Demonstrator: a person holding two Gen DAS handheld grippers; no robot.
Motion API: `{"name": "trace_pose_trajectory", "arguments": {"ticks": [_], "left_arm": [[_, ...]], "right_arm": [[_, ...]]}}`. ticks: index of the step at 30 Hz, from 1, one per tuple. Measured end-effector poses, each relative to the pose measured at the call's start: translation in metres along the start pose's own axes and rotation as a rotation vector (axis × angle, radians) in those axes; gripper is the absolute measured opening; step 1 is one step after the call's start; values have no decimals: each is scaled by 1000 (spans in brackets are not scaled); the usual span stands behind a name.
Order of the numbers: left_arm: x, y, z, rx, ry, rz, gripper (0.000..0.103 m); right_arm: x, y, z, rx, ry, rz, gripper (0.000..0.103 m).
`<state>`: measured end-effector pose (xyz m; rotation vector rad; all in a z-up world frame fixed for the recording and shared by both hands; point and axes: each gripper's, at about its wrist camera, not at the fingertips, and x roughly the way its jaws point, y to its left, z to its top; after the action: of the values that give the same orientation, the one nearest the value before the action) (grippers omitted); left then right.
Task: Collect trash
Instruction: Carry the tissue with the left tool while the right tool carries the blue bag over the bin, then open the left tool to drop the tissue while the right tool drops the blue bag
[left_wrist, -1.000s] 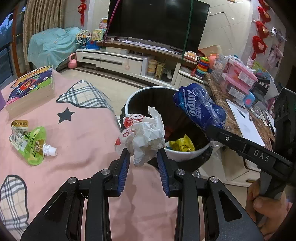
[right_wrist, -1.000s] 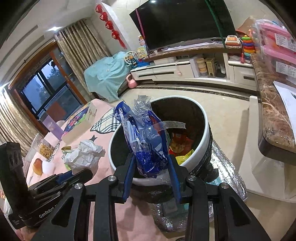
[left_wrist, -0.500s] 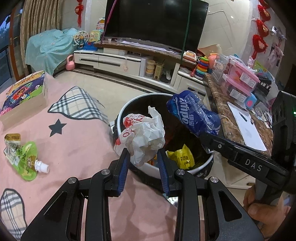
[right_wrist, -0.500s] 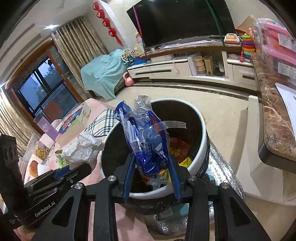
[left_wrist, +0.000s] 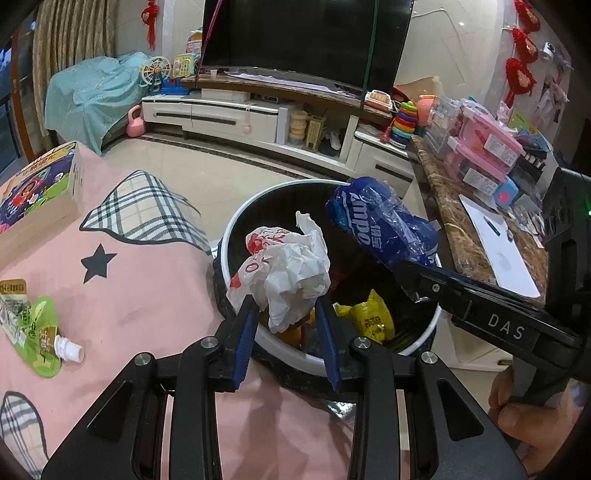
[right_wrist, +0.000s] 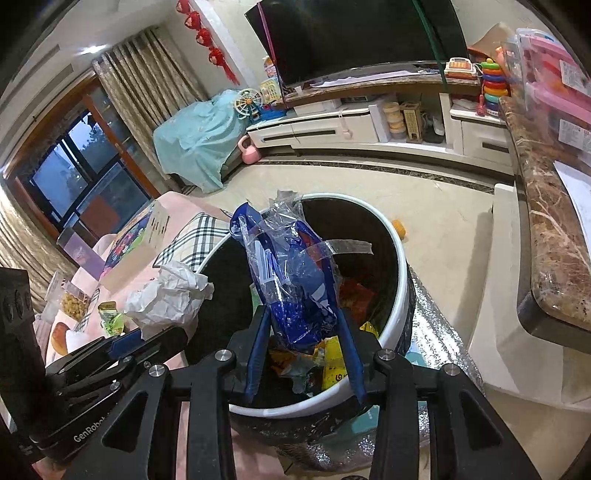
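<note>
Crumpled white wrapper (left_wrist: 288, 269): held over the near left part of the bin mouth, red print showing on its upper left; it is pinched low down between the blue pads of the left gripper (left_wrist: 284, 317).
Left gripper: jaws are set narrow and closed on the wrapper, which bulges above them.
Blue plastic bag (right_wrist: 295, 284): held above the bin opening, a strip of clear tape sticking out to its right; it is clamped at its lower end by the right gripper (right_wrist: 303, 347).
Right gripper: jaws are narrow, pads pressed on the blue bag on both sides.
Both loads: seen side by side over the bin, wrapper to the left, blue bag to the right, apart from each other.
Bin (left_wrist: 236, 229): round, white rim, dark inside, standing on the floor just beside the pink cloth's edge; silver foil-like sheet is seen at its base in the right wrist view.
Bin contents: a yellow packet (left_wrist: 369, 317) and orange and red wrappers are lying at the bottom.
Pink tablecloth (left_wrist: 147, 280): plaid patches and a black star printed on it.
Still on the cloth: a green spouted pouch (left_wrist: 44, 336) with a white cap, well to the left of the bin; a gold-topped packet touches it.
Book (left_wrist: 37, 192): resting at the cloth's far left.
Marble counter (right_wrist: 546, 236): right of the bin, pink boxes and a white sheet on it.
Person's hand (left_wrist: 524, 417): seen gripping the right tool's handle.
</note>
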<state>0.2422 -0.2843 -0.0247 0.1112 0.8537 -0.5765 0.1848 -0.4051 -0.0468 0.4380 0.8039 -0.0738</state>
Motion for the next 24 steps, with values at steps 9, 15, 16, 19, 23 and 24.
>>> {"name": "trace_pose_trajectory", "arguments": {"ticks": [9,15,16,19,23,24], "left_arm": [[3,0,4,-5,3,-3,36],[1,1,5,-12,-3,-1,54],[0,1,4,-11,-4,0,55],[-4,4,1,-16,-10,0,57],[-13,14,-10,-36,-15,5,60],[-15,17,-14,-40,-15,10,60]], "right_arm": [[3,-1,5,3,4,-4,40],[2,0,6,8,0,-5,50],[2,-1,7,10,-2,-5,51],[0,-2,7,18,-10,-5,58],[-5,1,4,14,-24,-14,61],[-8,3,3,8,-32,-17,66]]}}
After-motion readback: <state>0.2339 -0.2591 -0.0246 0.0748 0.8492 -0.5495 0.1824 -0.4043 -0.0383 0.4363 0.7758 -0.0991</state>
